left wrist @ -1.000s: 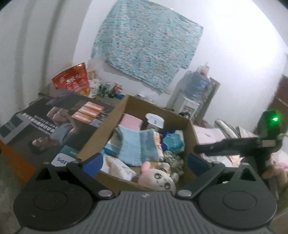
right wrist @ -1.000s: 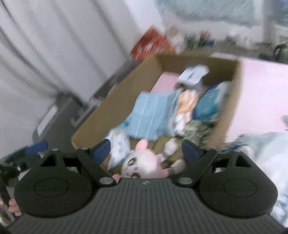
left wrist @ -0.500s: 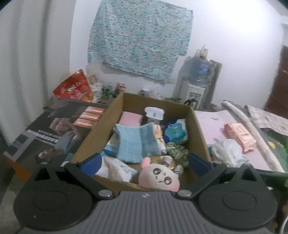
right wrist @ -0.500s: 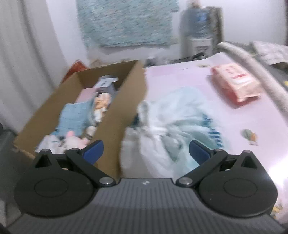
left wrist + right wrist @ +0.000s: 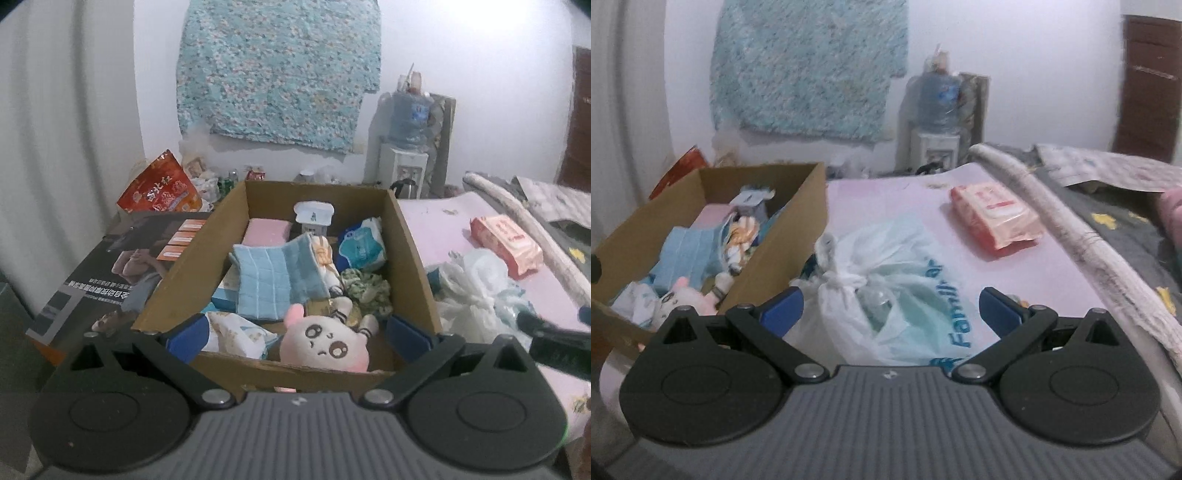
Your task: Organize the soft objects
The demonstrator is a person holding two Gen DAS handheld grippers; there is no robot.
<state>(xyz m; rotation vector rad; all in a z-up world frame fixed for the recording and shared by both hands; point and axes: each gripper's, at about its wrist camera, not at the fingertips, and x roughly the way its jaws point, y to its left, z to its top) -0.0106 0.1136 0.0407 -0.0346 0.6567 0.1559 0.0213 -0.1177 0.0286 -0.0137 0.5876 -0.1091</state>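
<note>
Near the front wall of the cardboard box [image 5: 413, 251] lies a pink plush toy [image 5: 327, 343], face up. Behind it, inside the box, sit a folded blue towel [image 5: 275, 280], a blue tissue pack [image 5: 362, 243] and a green scrunchy cloth [image 5: 365, 288]. The left claw [image 5: 295, 334] is wide open and holds nothing. It hangs over the front edge of the box. Beside the box, on the pink surface [image 5: 894, 195], rests a tied white plastic bag [image 5: 886, 288], touching the box's right wall. The right claw [image 5: 890, 312] is wide open too, with the bag between its fingers but not pinched. A red wipes pack [image 5: 993, 218] lies farther back on the surface.
</note>
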